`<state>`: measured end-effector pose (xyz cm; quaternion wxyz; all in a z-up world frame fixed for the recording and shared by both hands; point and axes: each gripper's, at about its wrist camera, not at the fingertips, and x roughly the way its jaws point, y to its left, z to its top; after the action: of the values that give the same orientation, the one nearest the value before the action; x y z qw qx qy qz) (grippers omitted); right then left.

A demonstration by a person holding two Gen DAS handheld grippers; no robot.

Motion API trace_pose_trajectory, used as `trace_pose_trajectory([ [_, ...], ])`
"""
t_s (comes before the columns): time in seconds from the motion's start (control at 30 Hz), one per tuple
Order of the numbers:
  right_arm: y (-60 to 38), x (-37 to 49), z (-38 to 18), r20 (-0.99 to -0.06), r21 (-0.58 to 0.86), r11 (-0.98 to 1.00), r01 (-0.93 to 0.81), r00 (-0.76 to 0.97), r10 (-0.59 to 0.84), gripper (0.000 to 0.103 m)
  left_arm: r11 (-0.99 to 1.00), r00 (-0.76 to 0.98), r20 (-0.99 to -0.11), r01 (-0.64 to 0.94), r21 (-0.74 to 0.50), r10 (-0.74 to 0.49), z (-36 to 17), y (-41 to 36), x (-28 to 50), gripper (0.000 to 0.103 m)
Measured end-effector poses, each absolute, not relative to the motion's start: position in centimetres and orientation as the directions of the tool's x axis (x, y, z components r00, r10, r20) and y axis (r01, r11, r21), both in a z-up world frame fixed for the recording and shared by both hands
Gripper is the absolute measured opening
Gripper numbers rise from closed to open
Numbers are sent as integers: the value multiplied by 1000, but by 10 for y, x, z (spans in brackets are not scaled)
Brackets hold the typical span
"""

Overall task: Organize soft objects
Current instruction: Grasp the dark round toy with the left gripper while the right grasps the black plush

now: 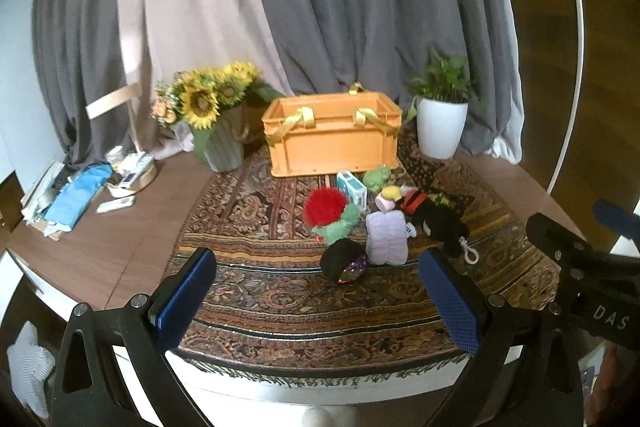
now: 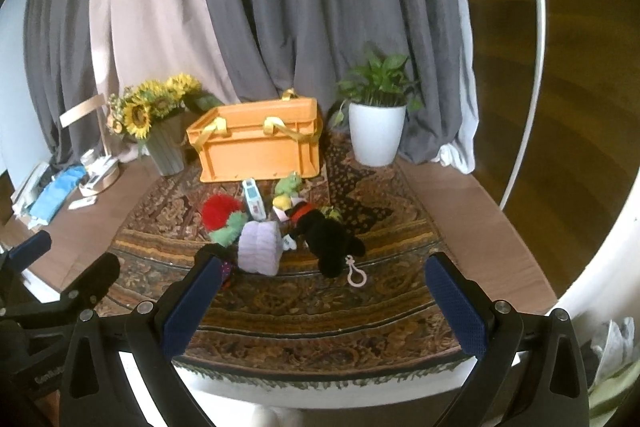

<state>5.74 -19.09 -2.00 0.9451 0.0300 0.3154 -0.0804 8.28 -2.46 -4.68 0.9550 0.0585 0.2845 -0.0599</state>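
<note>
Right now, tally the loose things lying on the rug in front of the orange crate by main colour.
Green: 1, frog plush
Red and green: 1, fuzzy puppet
Lilac: 1, padded pouch
Black: 2, plush with clip, round pouch
White-blue: 1, carton
Yellow-pink: 1, small toy
Total: 7

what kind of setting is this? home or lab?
Probably a home, staged for recording: a table covered by a patterned rug, backed by grey curtains, with sunflowers and a potted plant. Plush toys lie before an orange crate.
</note>
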Motion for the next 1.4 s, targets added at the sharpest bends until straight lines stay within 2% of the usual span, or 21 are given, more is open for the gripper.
trace_pose_trajectory([
  [0.37, -183, 133, -61, -701, -45, 978, 203, 691, -175, 102, 944, 766, -621, 305, 126, -164, -89, -27, 159, 103],
  [0.63, -185, 176, -92, -748, -85, 967, 238, 626, -220, 102, 935, 661, -725, 348, 68, -193, -130, -31, 204, 97],
  [0.8, -195, 201, -114, -774, -92, 984, 154, 610, -168, 102, 962, 649, -749, 267, 57, -136, -150, -39, 212, 96],
  [0.9, -201, 215, -130, -793, -112, 991, 69, 595, -131, 100, 983, 645, -762, 174, 63, -65, -160, -45, 214, 90],
  [1.03, -208, 227, -139, -793, -133, 991, -7, 601, -102, 100, 997, 648, -762, 72, 39, -17, -166, -50, 214, 88],
  [1.27, -218, 243, -151, -795, -147, 987, -67, 601, -77, 100, 1000, 653, -758, -29, -1, 18, -170, -57, 220, 81],
  [1.4, -223, 251, -158, -798, -133, 988, -75, 600, -62, 100, 998, 656, -753, -69, 0, 46, -172, -60, 226, 81],
])
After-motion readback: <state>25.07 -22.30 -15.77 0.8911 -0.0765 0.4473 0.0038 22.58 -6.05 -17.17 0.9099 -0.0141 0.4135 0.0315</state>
